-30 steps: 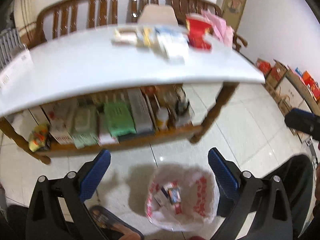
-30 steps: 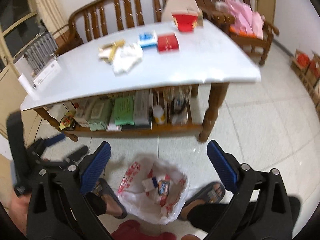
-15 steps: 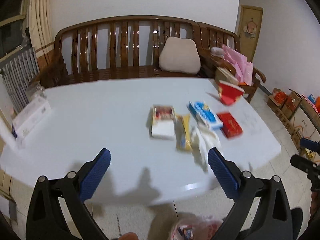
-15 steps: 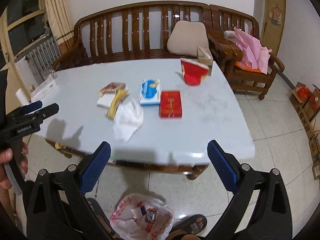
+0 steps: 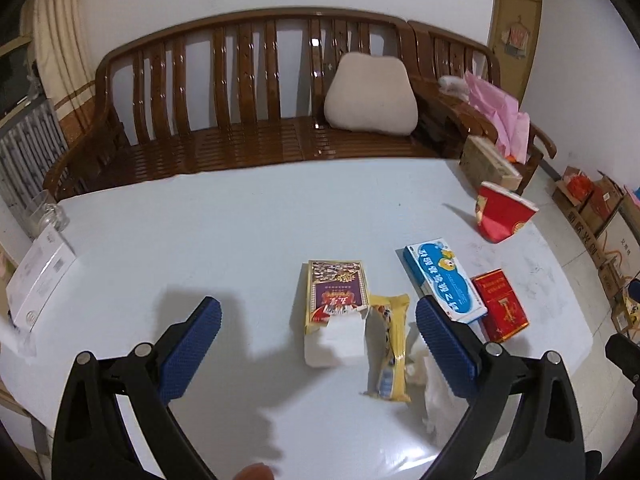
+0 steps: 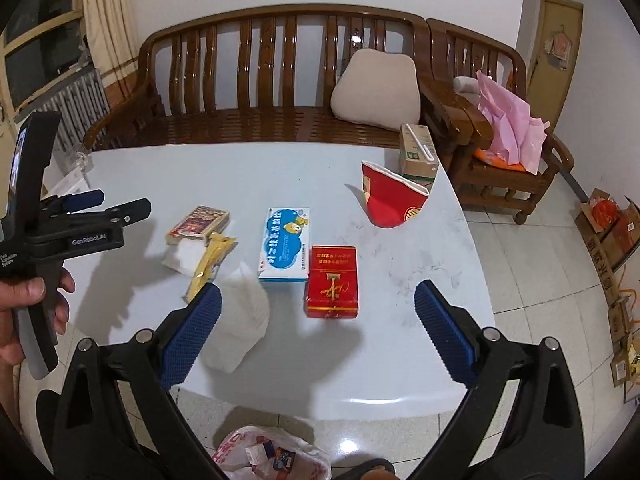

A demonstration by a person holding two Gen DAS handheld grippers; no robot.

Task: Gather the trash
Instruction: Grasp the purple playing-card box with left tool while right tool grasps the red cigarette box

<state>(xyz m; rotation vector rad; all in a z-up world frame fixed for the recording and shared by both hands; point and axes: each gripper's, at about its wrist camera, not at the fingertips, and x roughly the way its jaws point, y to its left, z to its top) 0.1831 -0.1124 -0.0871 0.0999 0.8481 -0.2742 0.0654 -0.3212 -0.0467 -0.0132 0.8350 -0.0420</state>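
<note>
Trash lies on the white table (image 5: 200,248): a gold-and-purple box (image 5: 336,300), a yellow wrapper (image 5: 390,340), a crumpled white tissue (image 6: 244,316), a blue-and-white box (image 6: 285,244), a red cigarette pack (image 6: 333,280) and a red paper cup (image 6: 390,198) on its side. My left gripper (image 5: 318,350) is open and empty, just short of the gold box. My right gripper (image 6: 316,334) is open and empty, above the table's near edge in front of the red pack. A trash bag (image 6: 272,456) sits on the floor below.
A carton with a straw (image 6: 418,156) stands at the table's far right corner. A white box (image 5: 38,276) and a glass jar (image 5: 46,216) sit at the far left. A wooden bench with a cushion (image 5: 370,96) stands behind. Cardboard boxes (image 6: 612,224) line the right wall.
Both grippers have risen from the trash bag on the floor to table height and moved in toward the trash on the tabletop. Both stay open and empty.
</note>
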